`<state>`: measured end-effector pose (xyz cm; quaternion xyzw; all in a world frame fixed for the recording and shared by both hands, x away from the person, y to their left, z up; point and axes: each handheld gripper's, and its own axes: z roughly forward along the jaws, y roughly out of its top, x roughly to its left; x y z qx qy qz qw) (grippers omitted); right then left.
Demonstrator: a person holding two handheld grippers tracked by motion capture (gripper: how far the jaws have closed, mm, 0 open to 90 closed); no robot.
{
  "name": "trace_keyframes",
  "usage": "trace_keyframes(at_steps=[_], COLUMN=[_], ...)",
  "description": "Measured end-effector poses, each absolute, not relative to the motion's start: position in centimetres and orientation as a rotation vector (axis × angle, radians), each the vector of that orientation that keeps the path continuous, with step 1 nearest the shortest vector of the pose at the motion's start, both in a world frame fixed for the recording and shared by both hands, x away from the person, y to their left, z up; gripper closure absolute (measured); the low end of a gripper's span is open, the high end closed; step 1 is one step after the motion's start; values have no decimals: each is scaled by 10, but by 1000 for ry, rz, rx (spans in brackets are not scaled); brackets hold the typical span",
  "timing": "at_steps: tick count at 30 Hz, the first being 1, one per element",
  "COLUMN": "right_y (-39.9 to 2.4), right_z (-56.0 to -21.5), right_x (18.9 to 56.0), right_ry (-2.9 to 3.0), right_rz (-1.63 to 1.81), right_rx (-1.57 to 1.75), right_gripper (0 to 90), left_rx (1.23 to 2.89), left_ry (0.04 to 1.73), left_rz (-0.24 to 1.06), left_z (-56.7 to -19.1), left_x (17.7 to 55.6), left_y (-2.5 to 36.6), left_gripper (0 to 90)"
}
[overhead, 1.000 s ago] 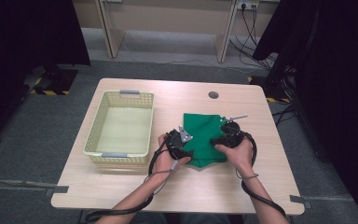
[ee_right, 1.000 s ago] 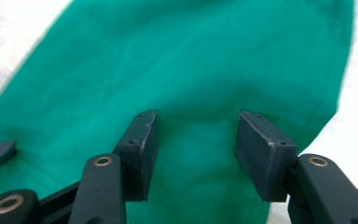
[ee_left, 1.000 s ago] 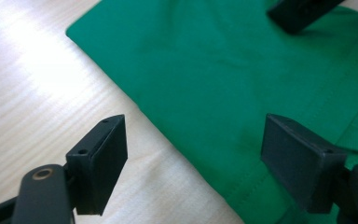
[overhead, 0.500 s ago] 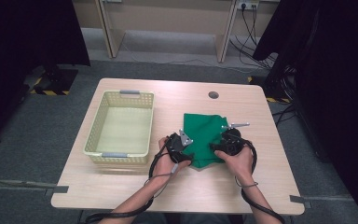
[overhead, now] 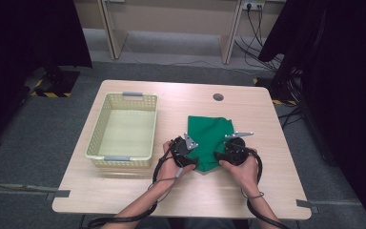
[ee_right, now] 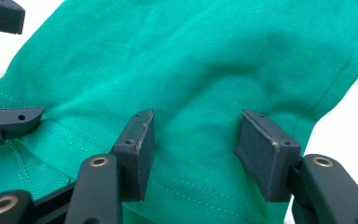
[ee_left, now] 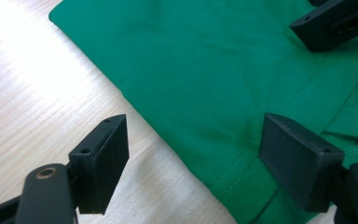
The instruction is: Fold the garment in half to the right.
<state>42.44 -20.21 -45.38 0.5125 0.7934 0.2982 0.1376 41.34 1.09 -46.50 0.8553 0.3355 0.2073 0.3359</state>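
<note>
We see a light wooden table (overhead: 124, 191) on grey carpet (overhead: 24, 157), black curtains (overhead: 24, 28) at both sides, and cables (overhead: 252, 28) hanging from a wall socket (overhead: 250, 5) behind.

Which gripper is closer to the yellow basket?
Left. The left gripper sits at the green cloth's near-left edge, just right of the yellow basket. The right gripper is farther right, across the cloth.
</note>
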Motion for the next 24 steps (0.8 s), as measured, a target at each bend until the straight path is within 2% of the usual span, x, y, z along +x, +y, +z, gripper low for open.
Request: trace_keyframes(at_steps=[24], right_y=[-239], right_z=[-454], right_x=[410], right_ry=[2246], right_rz=[863], right_rx=[1520], right_gripper=[464], left_rx=[2229], left_ry=[822], left_rz=[510], left_z=[-466], left_x=[409], left_y=[-27], left_gripper=[240])
